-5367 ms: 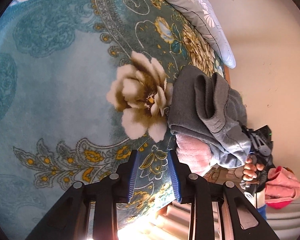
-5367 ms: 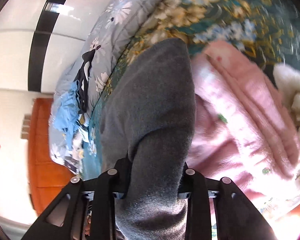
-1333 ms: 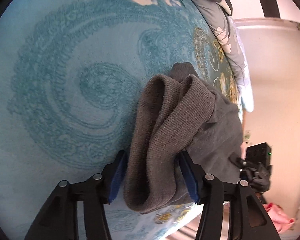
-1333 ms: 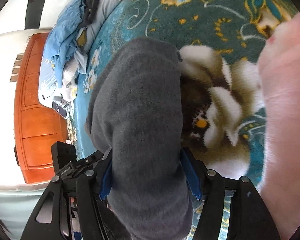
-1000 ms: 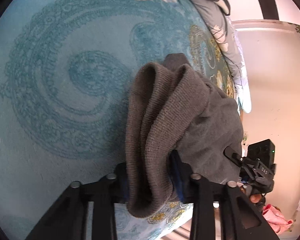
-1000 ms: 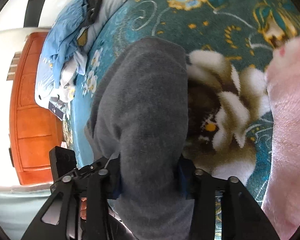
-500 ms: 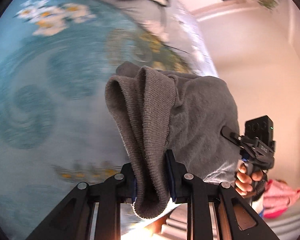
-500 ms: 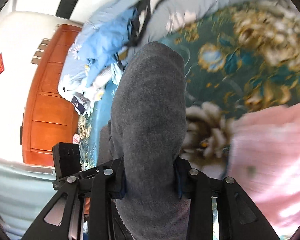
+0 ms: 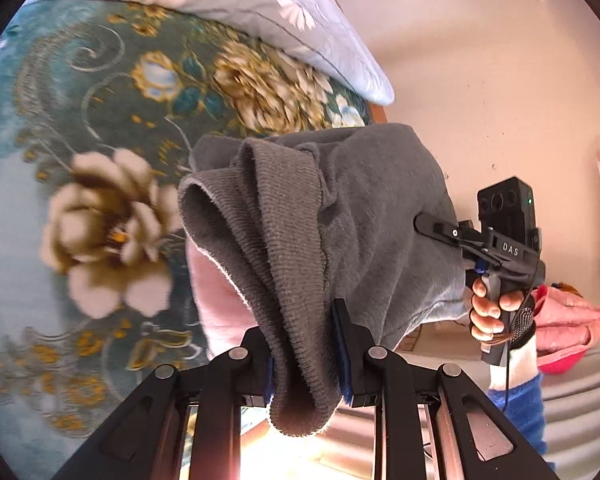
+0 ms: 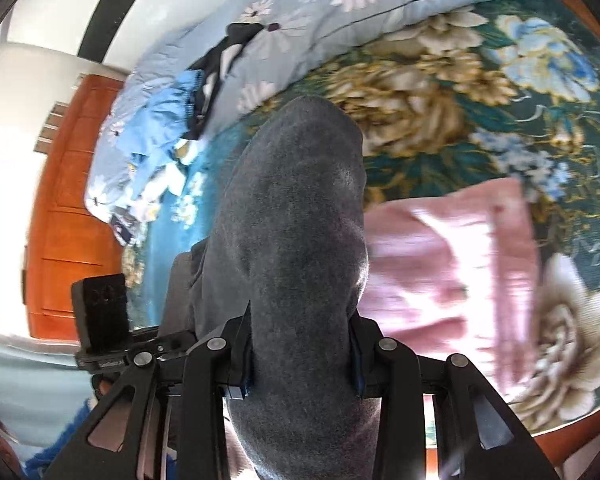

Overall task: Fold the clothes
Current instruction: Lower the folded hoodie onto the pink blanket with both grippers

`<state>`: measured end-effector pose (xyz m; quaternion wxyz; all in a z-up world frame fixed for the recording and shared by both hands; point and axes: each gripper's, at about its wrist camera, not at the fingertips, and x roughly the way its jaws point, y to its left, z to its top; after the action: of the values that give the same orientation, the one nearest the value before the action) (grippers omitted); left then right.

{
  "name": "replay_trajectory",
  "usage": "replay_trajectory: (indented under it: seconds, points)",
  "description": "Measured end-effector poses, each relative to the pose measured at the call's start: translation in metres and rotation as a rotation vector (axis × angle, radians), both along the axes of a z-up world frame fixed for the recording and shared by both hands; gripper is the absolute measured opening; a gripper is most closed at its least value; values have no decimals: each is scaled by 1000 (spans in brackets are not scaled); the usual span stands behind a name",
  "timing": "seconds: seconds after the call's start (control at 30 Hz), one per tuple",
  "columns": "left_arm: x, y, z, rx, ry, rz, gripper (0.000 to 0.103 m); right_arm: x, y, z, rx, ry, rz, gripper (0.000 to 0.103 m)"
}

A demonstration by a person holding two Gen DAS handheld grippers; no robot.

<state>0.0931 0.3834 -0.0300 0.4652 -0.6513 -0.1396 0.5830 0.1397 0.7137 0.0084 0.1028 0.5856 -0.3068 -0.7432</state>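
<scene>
The left gripper [image 9: 306,344] is clamped on a grey garment [image 9: 364,216], pointing downward. The right gripper [image 10: 300,354] pinches the same garment, its handle gripped by a hand [image 9: 490,306].

A home bedroom is showing here: a bed under a teal floral plush blanket [image 9: 80,120], a pale-blue flowered quilt [image 10: 340,4], an orange wooden wardrobe [image 10: 64,216].
</scene>
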Motion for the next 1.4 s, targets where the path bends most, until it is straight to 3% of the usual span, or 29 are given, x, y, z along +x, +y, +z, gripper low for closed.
replay_trajectory:
  seconds: [0.13, 0.23, 0.37, 0.5, 0.6, 0.7, 0.87, 1.03, 1.13, 1.23, 1.4]
  points:
    - [12, 21, -20, -66, 30, -13, 26, 6, 15, -26, -8, -8, 9, 38]
    - [16, 18, -41, -109, 11, -18, 30, 9, 27, -63, -26, -72, -8, 39]
    - [15, 6, -57, -103, -28, -2, 37, 17, 37, -101, -90, -102, -63, 41]
    - [14, -3, -61, -102, -44, 11, 42, 26, 46, -114, -137, -80, -103, 42]
    - [14, -9, -53, -104, -34, 5, 42, 25, 43, -107, -108, -74, -93, 44]
    - [12, -14, -31, -119, 56, -27, 41, 27, 36, -85, -44, -55, -50, 50]
    - [4, -15, 11, -123, 224, -37, 41, 41, 40, -38, 142, -3, -24, 51]
    - [4, 7, 50, -82, 347, -64, 41, 52, 24, 14, 271, 134, -41, 51]
    - [10, 33, 48, -119, 397, -109, 41, 41, -18, 23, 317, 188, 73, 51]
    - [15, 45, 30, -171, 408, -124, 41, 37, -45, 6, 372, 151, 172, 51]
    - [27, 55, 2, -267, 478, -189, 41, 42, -31, -19, 364, 112, 138, 51]
